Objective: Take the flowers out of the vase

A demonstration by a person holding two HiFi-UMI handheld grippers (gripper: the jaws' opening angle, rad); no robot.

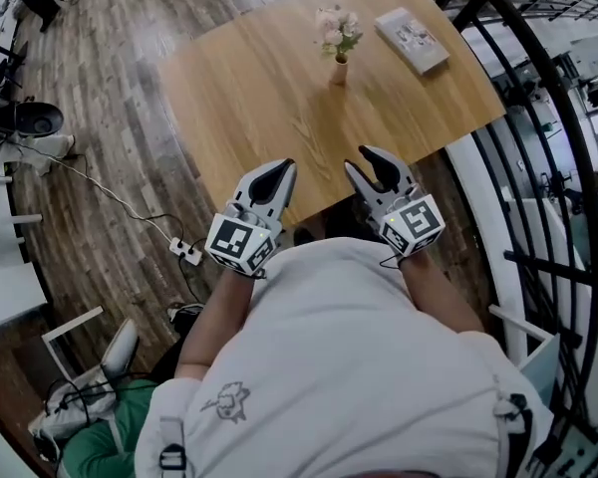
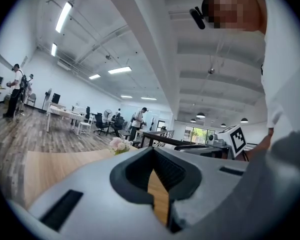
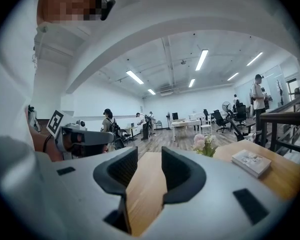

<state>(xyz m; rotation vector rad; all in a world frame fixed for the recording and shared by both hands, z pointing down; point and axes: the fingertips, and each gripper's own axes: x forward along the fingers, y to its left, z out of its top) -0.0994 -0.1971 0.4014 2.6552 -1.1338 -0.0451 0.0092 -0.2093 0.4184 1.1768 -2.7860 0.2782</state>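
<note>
A small bunch of pale pink flowers (image 1: 336, 26) stands upright in a narrow tan vase (image 1: 339, 71) at the far side of the wooden table (image 1: 249, 98). Both grippers hover at the table's near edge, well short of the vase. My left gripper (image 1: 279, 167) has its jaws together with nothing between them; my right gripper (image 1: 369, 164) is open and empty. The left gripper view shows the flowers (image 2: 118, 144) just left of the left gripper (image 2: 152, 151). In the right gripper view the flowers (image 3: 204, 144) sit beyond and right of the right gripper (image 3: 150, 156).
A book (image 1: 411, 40) lies on the table to the right of the vase, also in the right gripper view as a book (image 3: 251, 162). A black metal railing (image 1: 538, 118) curves along the table's right side. A power strip (image 1: 187, 252) and cable lie on the floor at left.
</note>
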